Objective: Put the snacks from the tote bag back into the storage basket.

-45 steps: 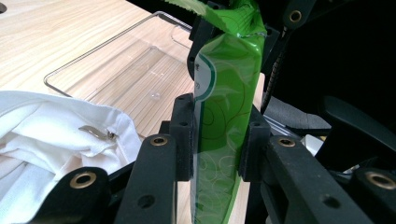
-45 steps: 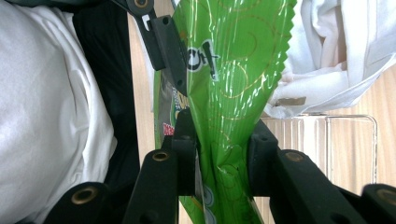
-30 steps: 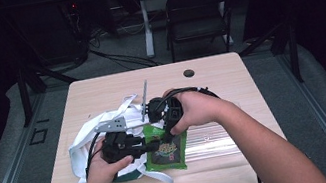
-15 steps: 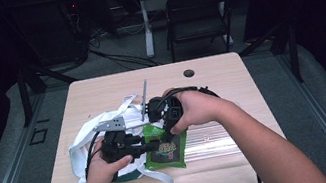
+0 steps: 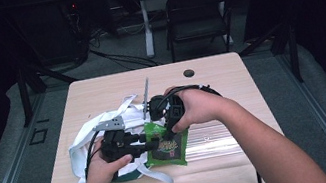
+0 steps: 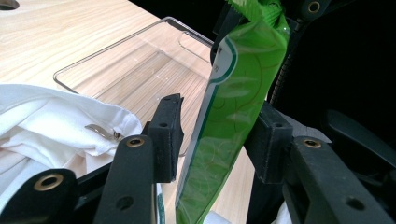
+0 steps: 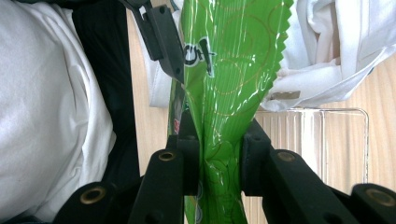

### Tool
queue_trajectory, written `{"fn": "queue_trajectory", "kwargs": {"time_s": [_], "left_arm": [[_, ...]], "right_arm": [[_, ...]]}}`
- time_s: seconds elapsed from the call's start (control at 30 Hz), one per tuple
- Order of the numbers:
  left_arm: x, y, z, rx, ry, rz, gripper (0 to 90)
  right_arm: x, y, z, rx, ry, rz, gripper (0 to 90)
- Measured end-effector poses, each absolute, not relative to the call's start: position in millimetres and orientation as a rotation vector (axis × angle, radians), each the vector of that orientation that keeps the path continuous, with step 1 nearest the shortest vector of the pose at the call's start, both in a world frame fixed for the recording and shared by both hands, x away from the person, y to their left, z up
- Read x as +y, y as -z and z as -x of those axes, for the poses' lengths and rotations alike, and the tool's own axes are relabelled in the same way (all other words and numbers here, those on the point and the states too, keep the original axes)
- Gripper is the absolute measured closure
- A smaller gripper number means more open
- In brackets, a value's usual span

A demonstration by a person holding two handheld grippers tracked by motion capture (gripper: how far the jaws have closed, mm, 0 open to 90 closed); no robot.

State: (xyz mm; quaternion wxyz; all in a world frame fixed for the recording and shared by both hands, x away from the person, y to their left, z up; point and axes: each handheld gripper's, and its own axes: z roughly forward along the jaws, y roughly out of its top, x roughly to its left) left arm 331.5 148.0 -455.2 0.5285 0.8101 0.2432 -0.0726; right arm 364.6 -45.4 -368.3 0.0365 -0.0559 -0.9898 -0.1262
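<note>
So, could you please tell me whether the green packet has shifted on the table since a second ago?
No. In the high view the green packet lies in the same place beside the clear tray, with the right gripper clamped on it.

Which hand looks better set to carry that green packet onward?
The right. The right gripper is clamped on the green packet. The left gripper has just been opening; the packet stands between its jaws with a gap on one side, so it has likely let go.

The room is dark all around, but bright light from above falls on the wooden surface (image 5: 100,95). The green packet (image 7: 229,70) shines with glare. Close black parts look blurry.
</note>
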Motion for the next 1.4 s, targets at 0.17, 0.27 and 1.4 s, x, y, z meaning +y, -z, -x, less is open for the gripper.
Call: {"fn": "queue_trajectory", "kwargs": {"time_s": [0.17,0.27,1.4], "left_arm": [[150,455,-332,0.591,0.173,-1.928,56.1],[151,455,-332,0.597,0.169,-1.929,56.0],[182,459,-329,0.711,0.049,-1.915,56.3]], "right_arm": [[-50,367,-366,-3.049,0.382,0.178,74.7],[-53,365,-366,-3.051,0.389,0.195,74.7],[-107,353,-393,-3.144,0.356,0.305,74.6]]}}
